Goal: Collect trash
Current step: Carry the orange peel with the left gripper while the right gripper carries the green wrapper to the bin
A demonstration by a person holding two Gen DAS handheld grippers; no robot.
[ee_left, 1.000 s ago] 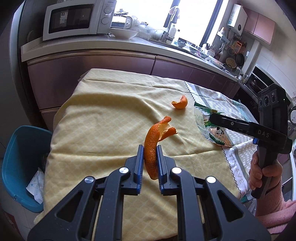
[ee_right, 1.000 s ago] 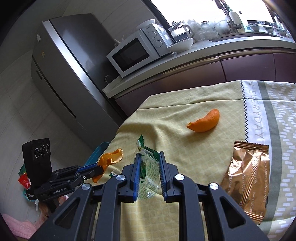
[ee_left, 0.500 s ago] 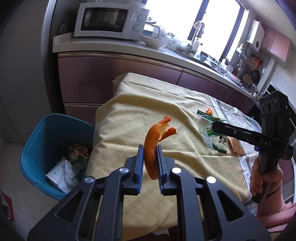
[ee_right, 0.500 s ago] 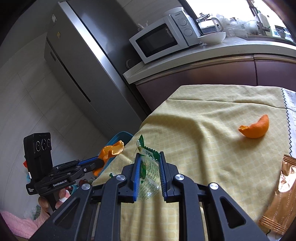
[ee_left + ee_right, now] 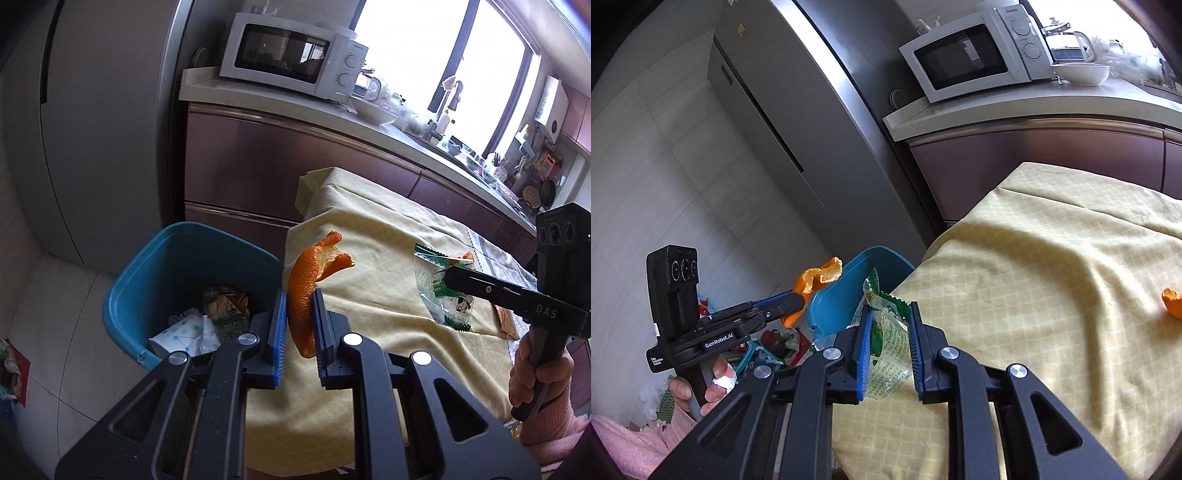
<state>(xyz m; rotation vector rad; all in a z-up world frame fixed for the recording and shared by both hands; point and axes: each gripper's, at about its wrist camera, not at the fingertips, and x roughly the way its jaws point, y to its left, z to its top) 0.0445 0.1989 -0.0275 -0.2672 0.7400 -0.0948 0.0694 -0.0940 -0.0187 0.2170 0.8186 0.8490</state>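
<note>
Orange peel: a long curled strip of orange citrus peel (image 5: 304, 295) is clamped upright between the blue-padded jaws of the left gripper (image 5: 300, 325), held in the air at the near edge of the bin.
Wrapper: a crumpled clear plastic snack wrapper with green print (image 5: 888, 341) is pinched between the jaws of the right gripper (image 5: 889, 343), held over the corner of the surface.
Bin: a teal plastic waste bin (image 5: 155, 280) stands on the floor beside the surface, already holding crumpled paper and wrappers.
Surface: a table under a yellow patterned cloth (image 5: 1052, 280); one small piece of orange peel (image 5: 1172, 302) lies on it, well apart from both grippers.
Step in hand: carrying two pieces of trash to the bin, by my reading; neither is released.
Next move: each gripper needs to get fully above the bin's opening, then part its jaws so the load falls inside. The peel looks nearer; the wrapper is light and may cling to a pad or drift past the rim.
Left to do: the small peel piece needs collecting afterwards.
</note>
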